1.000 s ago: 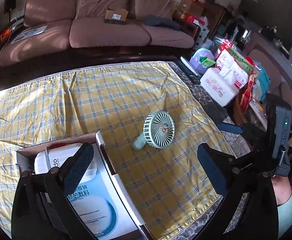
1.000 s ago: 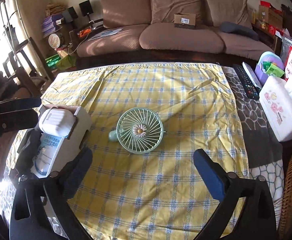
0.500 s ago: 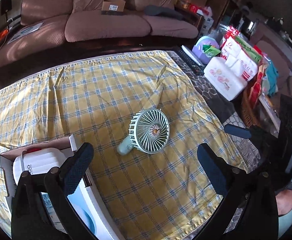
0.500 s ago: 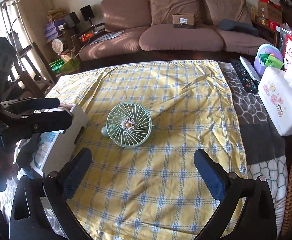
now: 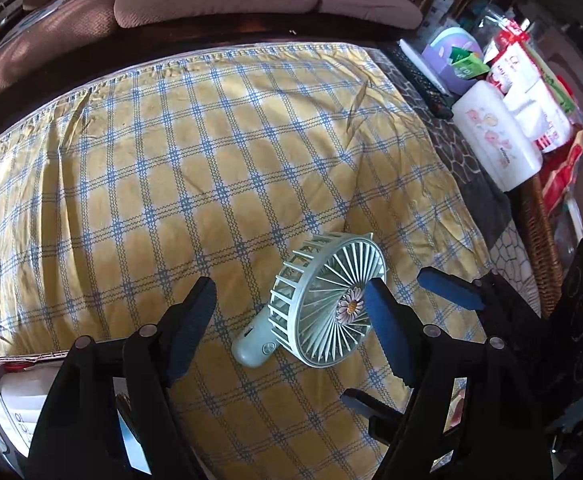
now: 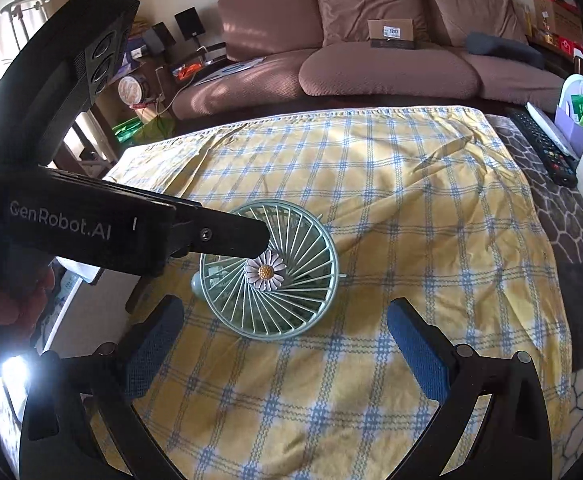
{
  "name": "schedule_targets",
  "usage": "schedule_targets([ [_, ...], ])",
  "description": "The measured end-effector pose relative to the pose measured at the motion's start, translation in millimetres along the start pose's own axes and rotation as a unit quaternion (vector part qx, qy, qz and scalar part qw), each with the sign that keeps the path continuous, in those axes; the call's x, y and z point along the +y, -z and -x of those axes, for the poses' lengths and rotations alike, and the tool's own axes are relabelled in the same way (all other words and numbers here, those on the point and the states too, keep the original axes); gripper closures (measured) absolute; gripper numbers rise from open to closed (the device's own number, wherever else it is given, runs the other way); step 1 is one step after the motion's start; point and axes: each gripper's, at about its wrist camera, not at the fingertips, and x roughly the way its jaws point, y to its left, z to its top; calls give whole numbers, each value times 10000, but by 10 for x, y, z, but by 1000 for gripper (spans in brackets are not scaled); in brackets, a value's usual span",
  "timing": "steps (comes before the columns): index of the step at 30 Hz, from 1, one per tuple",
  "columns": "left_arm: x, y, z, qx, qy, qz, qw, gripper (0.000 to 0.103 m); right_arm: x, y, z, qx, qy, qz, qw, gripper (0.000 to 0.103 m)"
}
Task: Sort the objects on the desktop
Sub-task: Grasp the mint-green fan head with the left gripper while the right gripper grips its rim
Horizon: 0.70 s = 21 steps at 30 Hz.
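The left gripper (image 5: 289, 326) has closed in within the last second, its fingers (image 5: 387, 340) spread around the pale green handheld fan with a daisy centre (image 5: 327, 308) lying on the yellow checked tabletop cloth (image 5: 211, 160). Grasp looks imminent. The right gripper (image 6: 287, 344) hovers near, spread, empty.
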Motion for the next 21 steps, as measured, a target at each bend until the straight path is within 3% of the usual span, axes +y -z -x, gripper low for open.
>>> schedule_targets([
  [8,41,-65,-187,141,469,125,9987,37,124,-30,-290,59,156,259,9995,0],
  [10,25,-82,-204,152,617,177,9978,44,137,-29,-351,145,203,298,9992,1],
  [12,13,-79,-205,133,711,227,9971,53,105,-25,-381,154,110,166,9997,19],
  [17,-26,-38,-123,73,860,249,9960,56,107,7,-307,72,150,107,9998,20],
  [21,-85,-5,185,-15,1033,155,9945,57,201,-48,-46,14,131,154,9998,20],
])
